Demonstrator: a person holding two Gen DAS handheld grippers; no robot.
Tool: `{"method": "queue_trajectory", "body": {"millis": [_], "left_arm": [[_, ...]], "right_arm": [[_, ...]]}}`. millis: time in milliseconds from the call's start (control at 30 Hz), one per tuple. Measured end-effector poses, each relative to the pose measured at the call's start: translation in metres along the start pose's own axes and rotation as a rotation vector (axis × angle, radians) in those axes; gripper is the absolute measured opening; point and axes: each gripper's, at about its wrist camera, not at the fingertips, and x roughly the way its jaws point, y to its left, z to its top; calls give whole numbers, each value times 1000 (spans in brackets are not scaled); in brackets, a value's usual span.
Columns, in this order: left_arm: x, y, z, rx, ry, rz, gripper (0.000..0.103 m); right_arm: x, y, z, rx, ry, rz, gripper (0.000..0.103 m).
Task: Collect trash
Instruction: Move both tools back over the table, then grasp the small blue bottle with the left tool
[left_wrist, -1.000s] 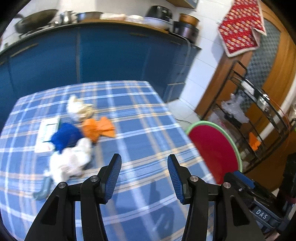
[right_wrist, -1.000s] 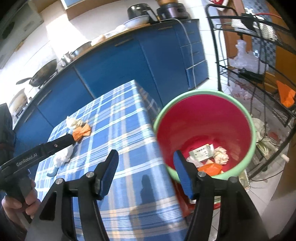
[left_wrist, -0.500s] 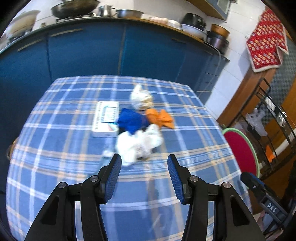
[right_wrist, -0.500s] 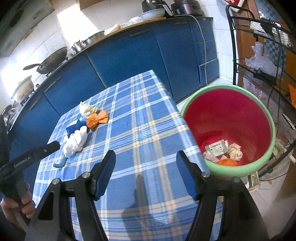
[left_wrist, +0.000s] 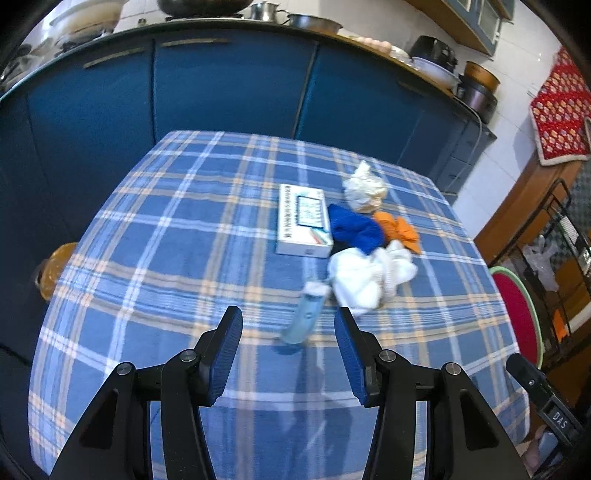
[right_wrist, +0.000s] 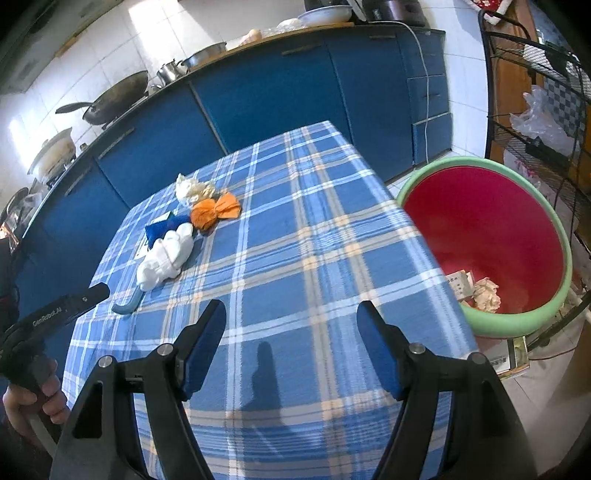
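Trash lies in a cluster on the blue plaid table (left_wrist: 184, 236): a pale blue tube (left_wrist: 304, 317), a white crumpled wad (left_wrist: 369, 277), a blue wad (left_wrist: 354, 227), an orange wad (left_wrist: 399, 227), a cream paper ball (left_wrist: 364, 188) and a flat white box (left_wrist: 303, 225). My left gripper (left_wrist: 288, 354) is open and empty, just short of the tube. My right gripper (right_wrist: 291, 343) is open and empty above the table's near part. The red bin with green rim (right_wrist: 491, 236) stands right of the table and holds some paper trash. The cluster also shows in the right wrist view (right_wrist: 170, 254).
Blue kitchen cabinets (left_wrist: 221, 81) with pans on the counter run behind the table. A black wire rack (right_wrist: 535, 110) stands behind the bin. A wooden door (left_wrist: 517, 206) is at right. A round wooden stool (left_wrist: 55, 269) shows past the table's left edge.
My left gripper has swung left from the bin side to face the trash cluster and come closer to the tube. My right gripper has turned left from the bin toward the table.
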Motion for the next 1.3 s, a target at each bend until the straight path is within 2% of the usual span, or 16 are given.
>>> {"method": "queue_trajectory", "body": {"millis": [367, 700, 933, 1033, 1100, 1300], "left_arm": [[18, 12, -7, 6, 34, 7, 53], [27, -4, -11, 58, 38, -60, 53], [37, -19, -13, 117, 46, -66, 53], [40, -22, -14, 132, 40, -60, 37], [41, -21, -14, 133, 39, -65, 20], [41, -15, -13, 112, 39, -80, 18]], "right_arm": [[14, 10, -7, -23, 39, -5, 74], [21, 10, -9, -27, 53, -3, 74], [22, 10, -9, -32, 49, -1, 75], [22, 10, -9, -31, 50, -1, 75], [22, 10, -9, -30, 50, -1, 75], [23, 11, -8, -33, 53, -4, 75]]}}
